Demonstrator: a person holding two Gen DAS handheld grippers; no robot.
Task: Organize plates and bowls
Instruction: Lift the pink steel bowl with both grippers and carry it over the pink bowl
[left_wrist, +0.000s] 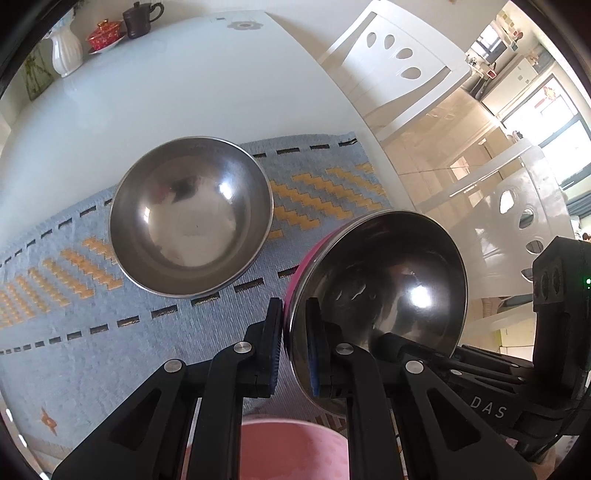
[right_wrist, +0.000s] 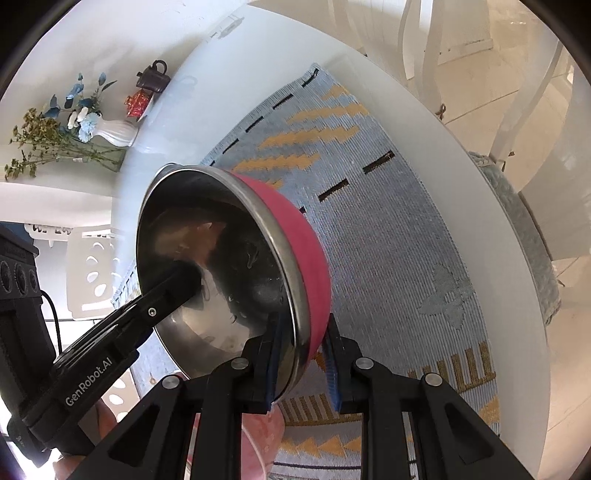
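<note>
Left wrist view: left gripper (left_wrist: 294, 339) and right gripper (right_wrist: 301, 356) each pinch the tilted pink bowl's (left_wrist: 380, 295) rim; steel bowl (left_wrist: 192, 218) at 11 o'clock.

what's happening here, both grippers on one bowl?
Yes. A person with two handheld grippers holds the pink bowl from both sides: the left gripper is shut on one part of its rim, the right gripper on another. The bowl is tilted and looks lifted off the blue woven mat. A second, plain steel bowl sits upright on the mat. A pink dish shows partly below the grippers.
</note>
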